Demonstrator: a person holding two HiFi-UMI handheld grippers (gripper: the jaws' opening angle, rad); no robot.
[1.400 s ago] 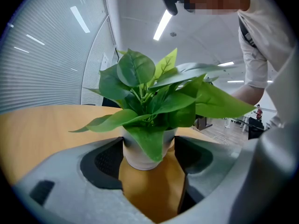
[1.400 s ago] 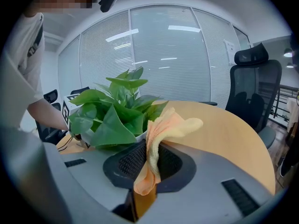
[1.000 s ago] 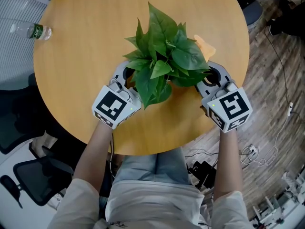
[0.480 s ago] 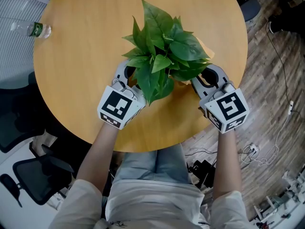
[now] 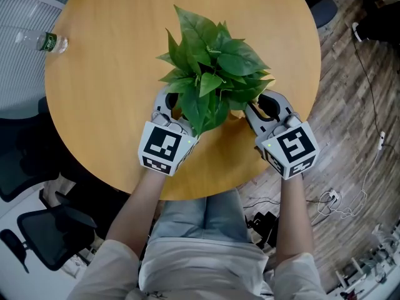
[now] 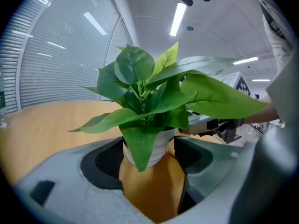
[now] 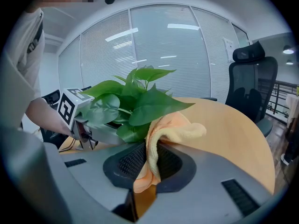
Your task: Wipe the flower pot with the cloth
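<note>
Nearest: my right claw (image 7: pixel 148 167). Jaws narrow, pinched on the soft orange-yellow cloth (image 7: pixel 175 127). One fold runs down between the pads; the loose end flops forward over the claw's top toward the leaves.

My left claw (image 6: pixel 149 155). Jaws stand wide, one on each side of the small white round flower pot (image 6: pixel 161 143). The left pad meets the pot wall and the right pad is close against it. I read this as a steadying grip on the pot.

The pot stands upright on the round pale wooden tabletop (image 5: pixel 106 55), near the edge facing me, between my two claws. The broad green leaves of the plant (image 6: pixel 140 92) spill over the rim and hide most of the pot from above.

From the right gripper view the cloth's end lies just beside the foliage. Whether it touches the pot wall I cannot tell; leaves cover that spot.

Farther off: a clear plastic bottle (image 5: pixel 40 40) lies at the tabletop's far left edge, and a black office chair (image 7: pixel 250 78) stands beyond the tabletop.

Step in hand, as I judge it: pot braced on the left, cloth brought up on the right, wiping about to start or barely started.

Next move calls for slipping the cloth under the leaves, pressing it flat to the pot's side and dragging it round while the left grip stops the pot tipping or sliding.
</note>
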